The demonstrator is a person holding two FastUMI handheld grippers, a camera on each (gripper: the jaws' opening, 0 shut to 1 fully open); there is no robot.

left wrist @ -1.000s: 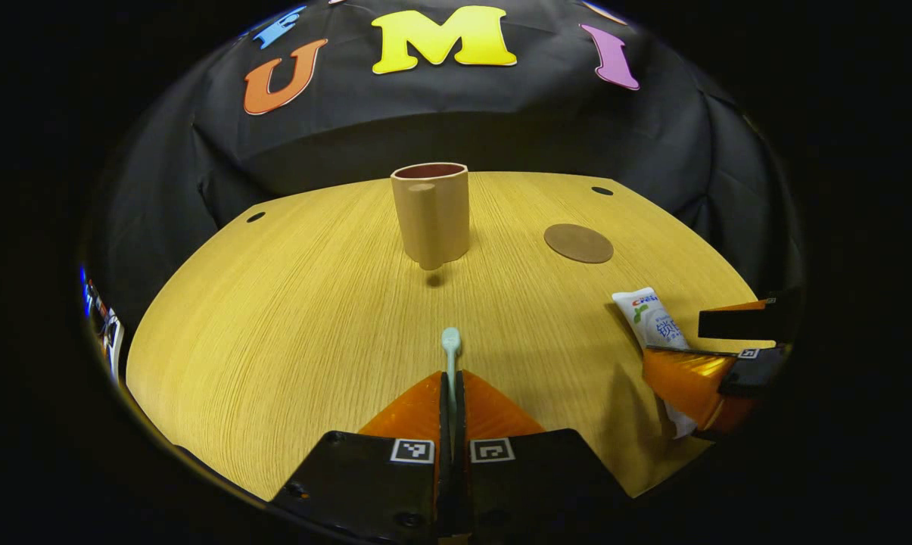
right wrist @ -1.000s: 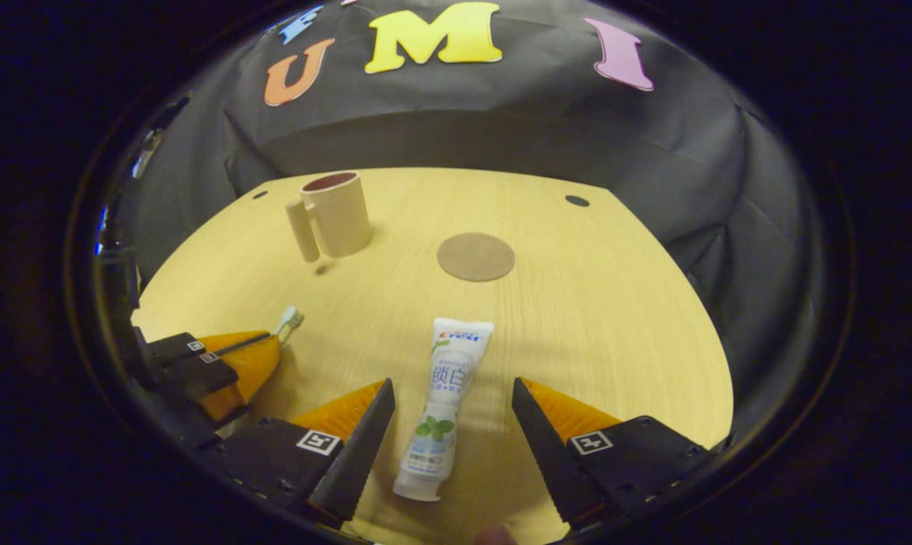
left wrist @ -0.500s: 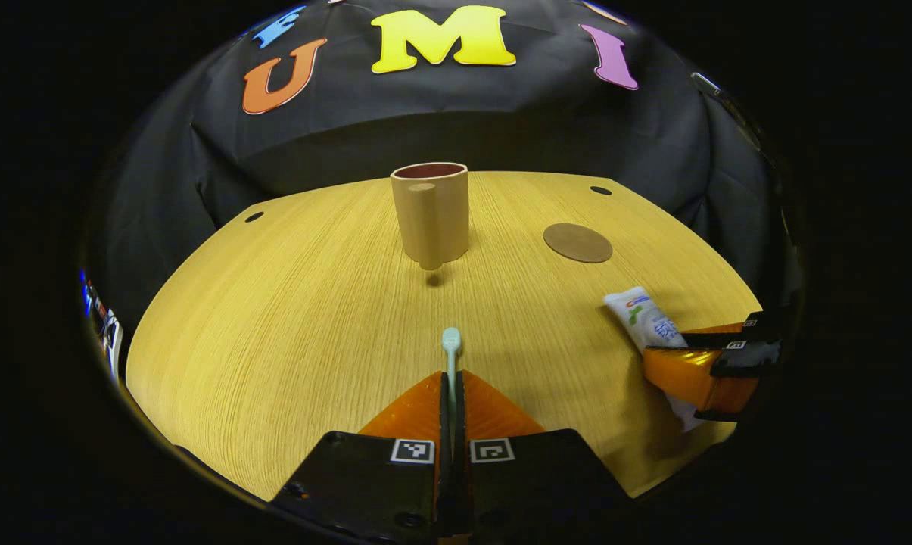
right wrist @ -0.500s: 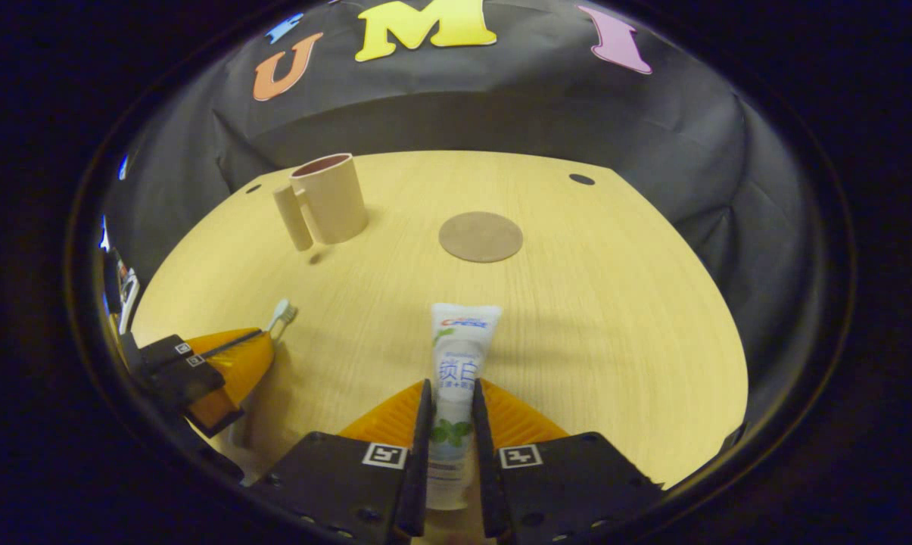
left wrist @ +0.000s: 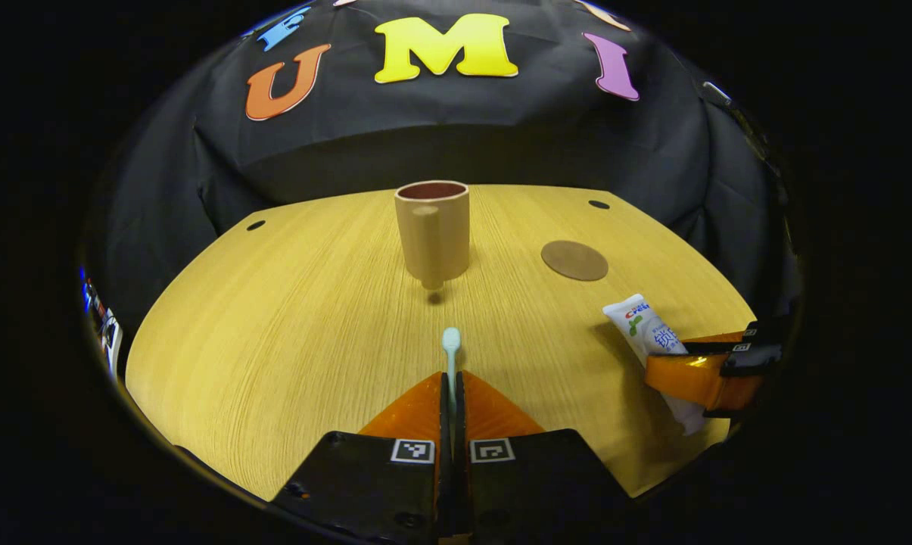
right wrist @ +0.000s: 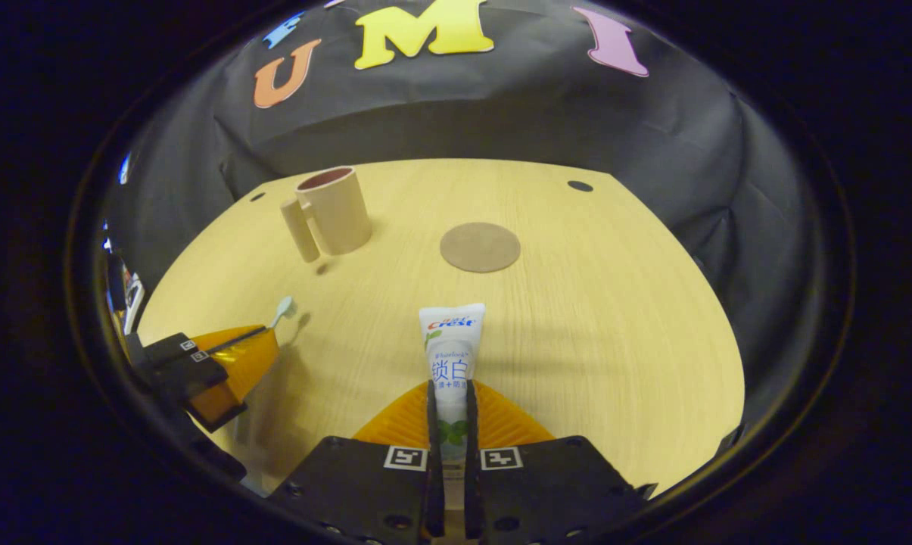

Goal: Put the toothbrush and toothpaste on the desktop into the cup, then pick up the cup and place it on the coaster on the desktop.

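Tan cup [left wrist: 433,227] upright, interior dark

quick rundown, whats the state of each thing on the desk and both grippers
toothbrush: clamped in the left gripper, head pointing forward
toothpaste: clamped in the right gripper, flat end forward
cup: upright, nothing showing above its rim
coaster: flat on the desktop, bare

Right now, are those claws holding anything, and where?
Left gripper pinches the toothbrush by its handle; right gripper squeezes the toothpaste tube near its cap end.
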